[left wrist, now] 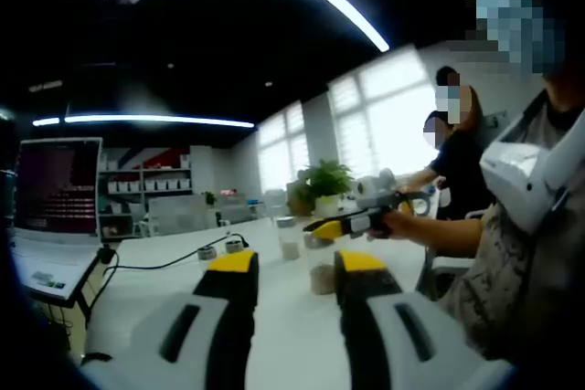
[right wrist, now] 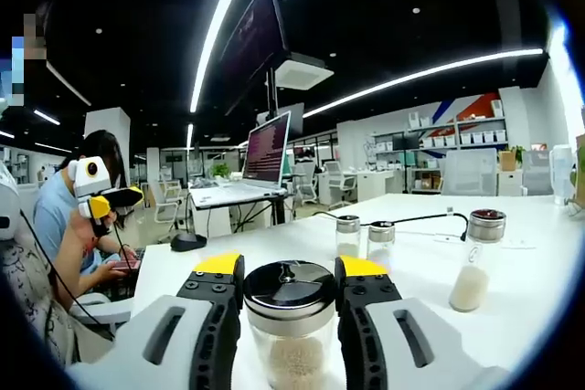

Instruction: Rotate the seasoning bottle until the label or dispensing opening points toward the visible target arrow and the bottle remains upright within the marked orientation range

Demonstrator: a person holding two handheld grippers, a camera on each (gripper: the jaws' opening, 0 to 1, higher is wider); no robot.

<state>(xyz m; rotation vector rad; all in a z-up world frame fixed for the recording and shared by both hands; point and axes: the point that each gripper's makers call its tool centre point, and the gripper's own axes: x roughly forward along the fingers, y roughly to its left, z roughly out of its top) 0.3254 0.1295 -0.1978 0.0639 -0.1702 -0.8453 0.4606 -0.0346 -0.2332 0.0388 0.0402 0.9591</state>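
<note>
Between the right gripper point(right wrist: 291, 273)'s yellow-tipped jaws stands an upright seasoning bottle point(right wrist: 292, 324) with a black lid, the jaws close against its sides, grasping it on the white desk point(right wrist: 512, 335); beyond stand three more shakers and a laptop point(right wrist: 256, 166). Spread and holding nothing, the left gripper point(left wrist: 297, 262) hovers above the desk, and its view catches the right gripper from the side, held in a person's hand point(left wrist: 398, 224).

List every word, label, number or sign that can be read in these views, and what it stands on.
None can be read.
Laptop screen: lines of text, too small and blurred.
Bottle between the right gripper's jaws: no label in view.
Other bottles: no legible label.
</note>
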